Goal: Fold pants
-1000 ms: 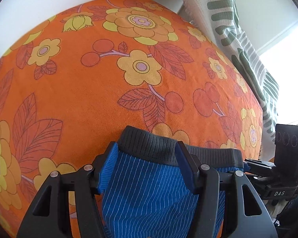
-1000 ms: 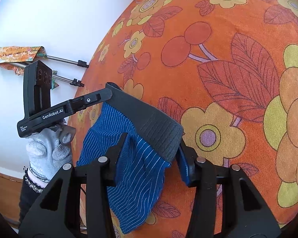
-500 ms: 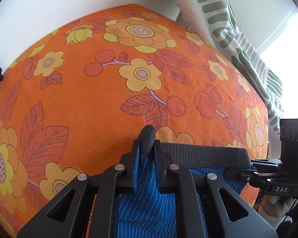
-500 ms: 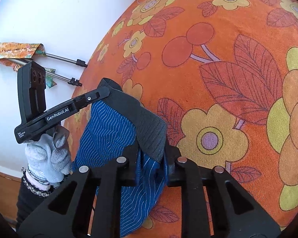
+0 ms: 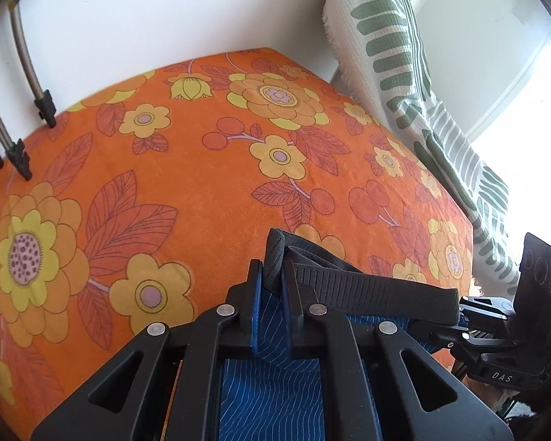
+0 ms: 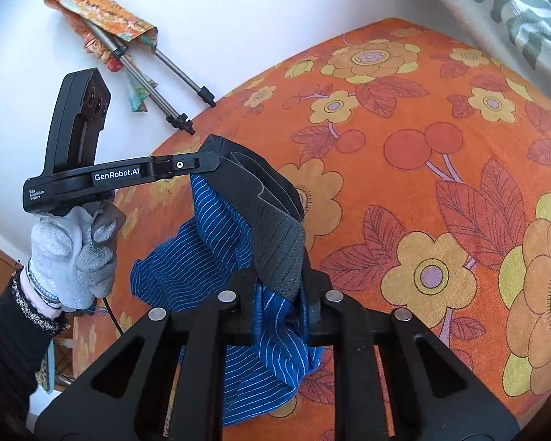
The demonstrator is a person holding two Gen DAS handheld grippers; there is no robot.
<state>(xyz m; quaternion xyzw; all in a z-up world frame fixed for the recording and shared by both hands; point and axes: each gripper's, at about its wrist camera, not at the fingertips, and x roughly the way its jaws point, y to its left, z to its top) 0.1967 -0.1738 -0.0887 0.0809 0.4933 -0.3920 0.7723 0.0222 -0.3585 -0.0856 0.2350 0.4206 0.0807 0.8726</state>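
The pants (image 6: pixel 216 257) are blue with thin white stripes and a dark grey waistband (image 5: pixel 367 286). They hang lifted above the orange flowered table cover (image 5: pixel 165 169). My left gripper (image 5: pixel 272 275) is shut on the left end of the waistband; it also shows in the right wrist view (image 6: pixel 205 160). My right gripper (image 6: pixel 279 268) is shut on the other end of the waistband (image 6: pixel 275 242); it also shows in the left wrist view (image 5: pixel 463 316). The waistband stretches between the two grippers. The legs hang below, mostly hidden.
The orange cover (image 6: pixel 422 183) spreads wide ahead. A white and green striped cloth (image 5: pixel 404 73) hangs along the right edge. Metal tripod legs (image 6: pixel 172 88) lean on the white wall at the left. A gloved hand (image 6: pixel 73 257) holds the left gripper.
Both grippers went from open around the waistband to shut on it. Then they lifted the pants up off the cover, and the view tilted up toward the wall.
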